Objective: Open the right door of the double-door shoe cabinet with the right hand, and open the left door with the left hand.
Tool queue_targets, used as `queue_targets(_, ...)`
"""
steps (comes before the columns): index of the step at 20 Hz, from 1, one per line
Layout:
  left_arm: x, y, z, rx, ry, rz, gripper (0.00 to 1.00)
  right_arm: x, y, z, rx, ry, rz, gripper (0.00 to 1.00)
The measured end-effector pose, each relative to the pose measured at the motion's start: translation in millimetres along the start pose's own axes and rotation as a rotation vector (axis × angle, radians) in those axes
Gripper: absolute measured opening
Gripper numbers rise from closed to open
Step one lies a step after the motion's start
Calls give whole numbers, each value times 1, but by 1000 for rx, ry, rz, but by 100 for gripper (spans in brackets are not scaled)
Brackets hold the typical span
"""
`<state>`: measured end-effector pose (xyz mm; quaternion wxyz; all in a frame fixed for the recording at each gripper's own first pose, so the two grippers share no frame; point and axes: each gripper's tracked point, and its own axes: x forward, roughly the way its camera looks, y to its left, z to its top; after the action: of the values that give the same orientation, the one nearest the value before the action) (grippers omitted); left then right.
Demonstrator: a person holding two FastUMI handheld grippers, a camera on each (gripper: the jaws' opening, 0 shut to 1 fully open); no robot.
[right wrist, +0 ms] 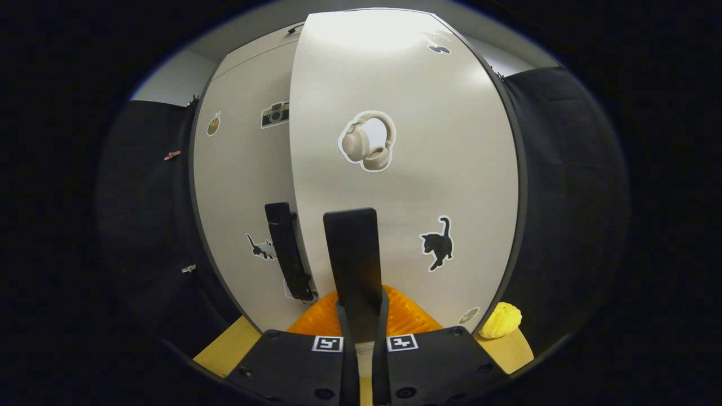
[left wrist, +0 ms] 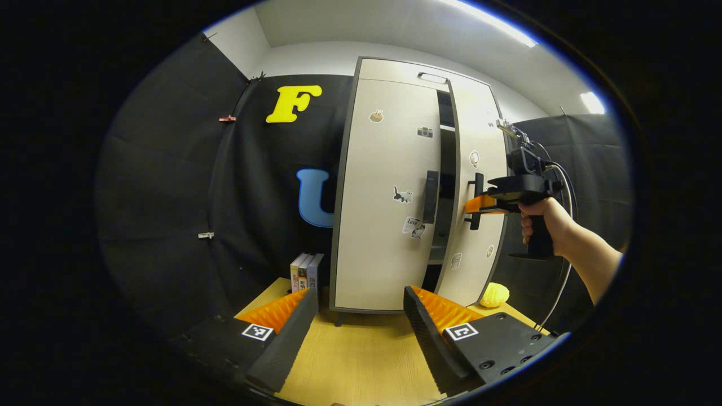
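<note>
The right gripper (right wrist: 361, 316) clamps the right door's handle (right wrist: 354, 265), the right door (left wrist: 476, 197) standing ajar. A skewed pull could slip the grip. The left gripper (left wrist: 358, 316) gapes wide, well short of the left door's handle (left wrist: 431, 197).

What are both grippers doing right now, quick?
Left gripper: open, holding nothing, short of the left door.
Right gripper: shut on the right door handle, right door ajar.

Bright ceiling strip lights (left wrist: 491, 25) overhead — sharp pictures, edges strongly fisheye-bent.
</note>
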<state>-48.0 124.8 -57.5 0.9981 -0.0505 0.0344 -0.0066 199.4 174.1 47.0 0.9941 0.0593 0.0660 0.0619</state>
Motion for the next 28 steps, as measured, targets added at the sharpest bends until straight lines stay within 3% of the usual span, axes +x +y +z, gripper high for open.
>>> queue_targets(11, 9, -37, 3, 5, 16, -39, 95, -23, -20, 2, -15, -13, 33, 13)
queue_targets(28, 30, -67, 7, -49, 43, 57, 95, -44, -70, 7, -59, -2, -32, 11)
